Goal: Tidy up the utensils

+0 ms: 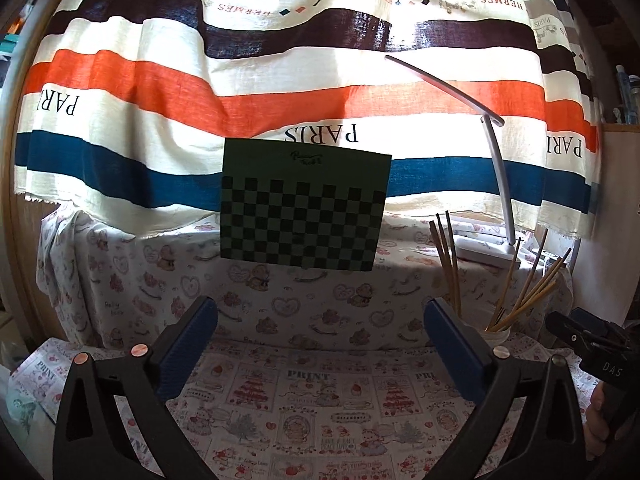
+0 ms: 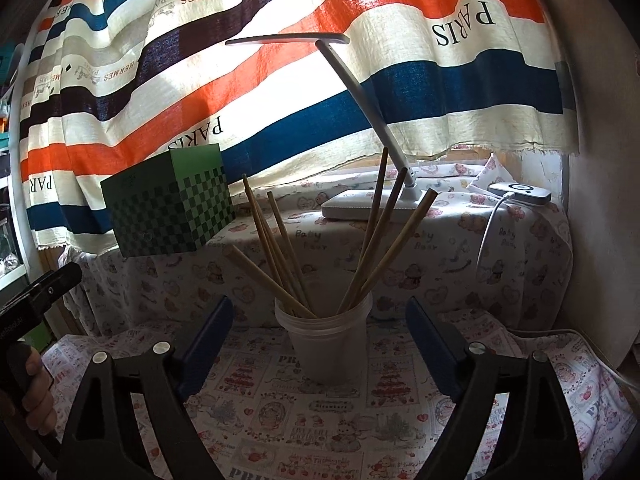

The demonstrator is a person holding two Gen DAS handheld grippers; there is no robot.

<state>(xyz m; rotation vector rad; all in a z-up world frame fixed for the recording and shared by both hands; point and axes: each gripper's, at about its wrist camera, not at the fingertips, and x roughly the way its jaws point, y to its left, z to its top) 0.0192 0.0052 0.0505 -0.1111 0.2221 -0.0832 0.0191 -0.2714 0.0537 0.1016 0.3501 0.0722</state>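
Observation:
A translucent white plastic cup [image 2: 327, 344] stands on the printed tablecloth and holds several wooden chopsticks [image 2: 280, 248] that fan out to both sides. My right gripper [image 2: 318, 336] is open and empty, its blue pads on either side of the cup, just in front of it. In the left wrist view the cup [image 1: 498, 334] and chopsticks [image 1: 524, 292] are at the right, past my right pad. My left gripper [image 1: 320, 332] is open and empty over bare cloth. The right gripper's body [image 1: 592, 344] shows at that view's right edge.
A green checkered box [image 1: 304, 208] [image 2: 172, 204] stands on the raised ledge behind. A white desk lamp [image 2: 368, 204] [image 1: 496, 184] sits on the ledge to the right, with a small white device and cable [image 2: 520, 194]. A striped curtain [image 1: 280, 80] hangs behind.

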